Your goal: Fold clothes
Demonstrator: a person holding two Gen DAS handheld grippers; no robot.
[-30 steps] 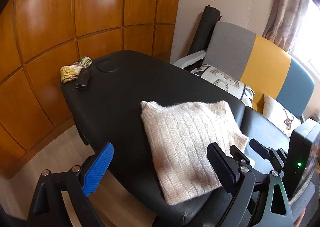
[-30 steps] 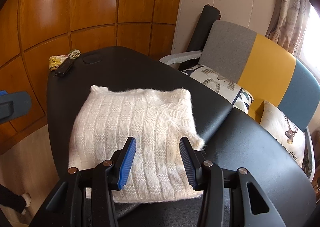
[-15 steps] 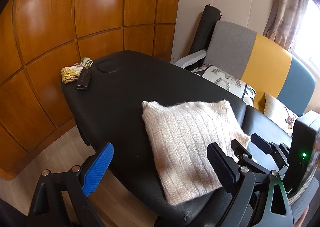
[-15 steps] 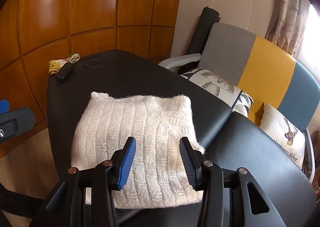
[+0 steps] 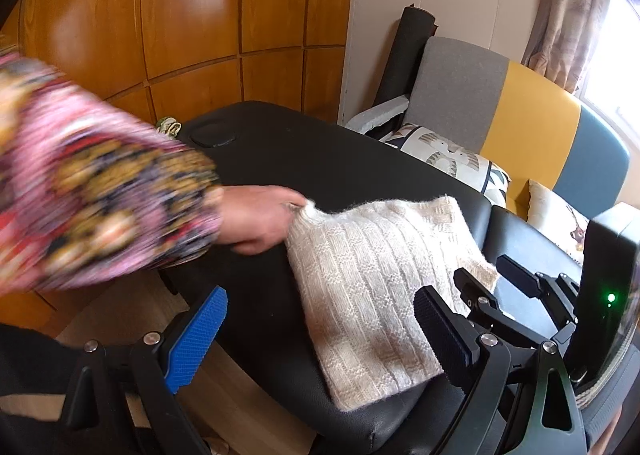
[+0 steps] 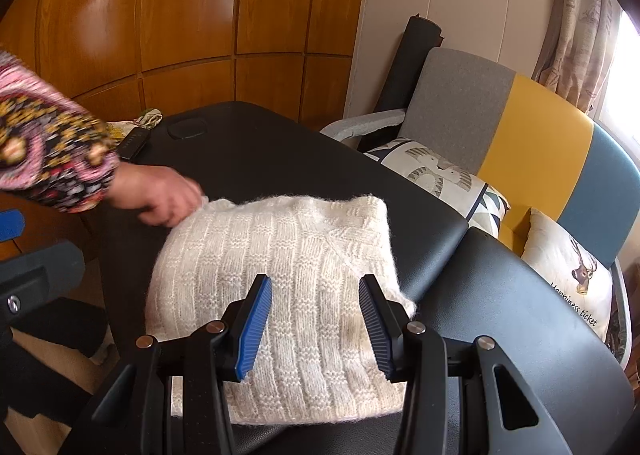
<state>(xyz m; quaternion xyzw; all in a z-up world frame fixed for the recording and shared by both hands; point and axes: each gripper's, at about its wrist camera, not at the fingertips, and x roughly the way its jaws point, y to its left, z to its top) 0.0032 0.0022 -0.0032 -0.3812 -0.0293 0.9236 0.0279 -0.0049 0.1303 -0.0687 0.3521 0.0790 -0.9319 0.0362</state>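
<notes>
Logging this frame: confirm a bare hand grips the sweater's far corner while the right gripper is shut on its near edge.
Not quite: the right gripper is open, touching nothing, in the right wrist view. The bare hand does grip the sweater at its far corner.

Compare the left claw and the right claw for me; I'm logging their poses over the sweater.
The left claw gapes wide, mostly over the black table's near edge; the right claw is narrower and sits directly above the folded white sweater. Both are open and empty; a bare hand holds the sweater's far corner.
</notes>
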